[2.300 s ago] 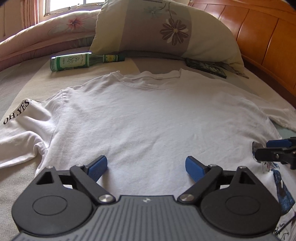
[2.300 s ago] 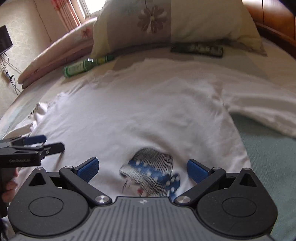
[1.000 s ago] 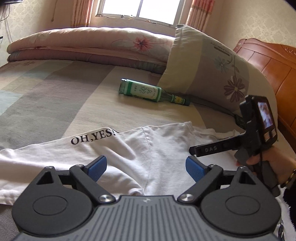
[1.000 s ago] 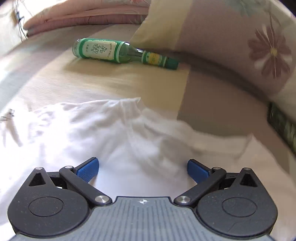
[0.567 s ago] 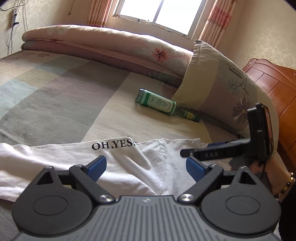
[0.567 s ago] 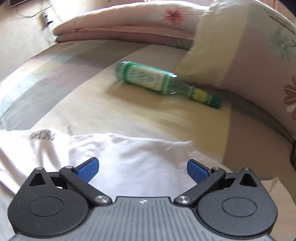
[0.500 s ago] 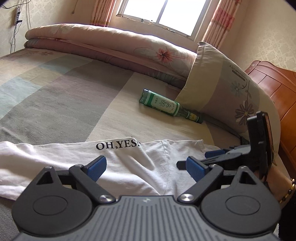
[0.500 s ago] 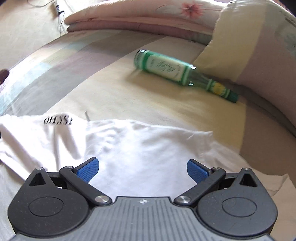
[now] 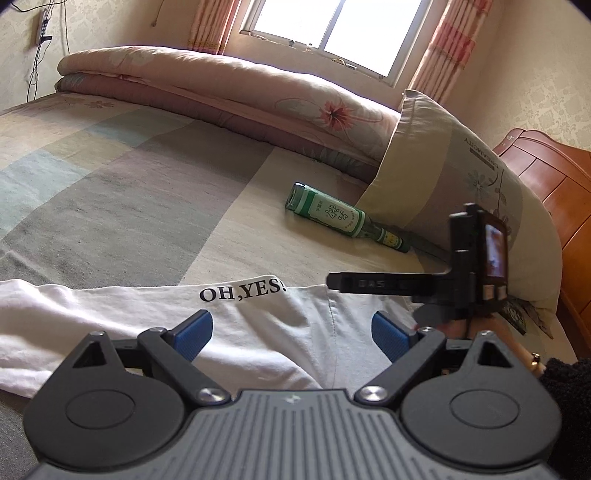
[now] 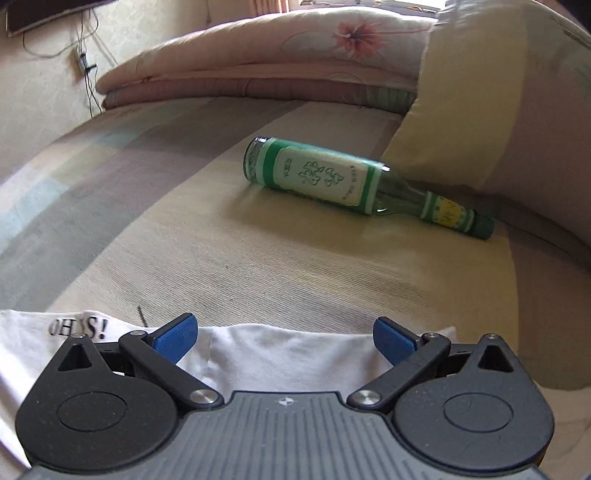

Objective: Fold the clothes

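While both our tools hung low over the bed [image 9: 122, 192], the white T-shirt [image 9: 258, 332] lay spread flat on the striped cover, its sleeve with the black words "OH,YES!" stretched out toward the far side. Our left tool [image 9: 291, 330] stood with its blue fingers [image 9: 194, 330] wide apart and held nothing; the shirt's sleeve seam ran across the cloth between and below them. Our right tool [image 10: 286, 338] was spread just as wide and was likewise empty, poised over the upper edge of the shirt [image 10: 291, 356] beside the sleeve seam, with the printed sleeve off to its left. Seen from the left wrist, the right tool [image 9: 369, 284] reached in from the right over the shirt's edge, a hand [image 9: 491, 328] in a dark sleeve gripping its handle; whether its tips touched the cloth we could not tell. Beyond the shirt, well apart from it, a green glass bottle [image 10: 332, 181] lay on its side on the cover, its neck pointing toward a flowered pillow [image 9: 461, 173] propped against the wooden headboard [image 9: 554, 192]. Along the far edge of the bed a folded pink quilt [image 9: 221, 85] rested beneath the bright window [image 9: 325, 29].
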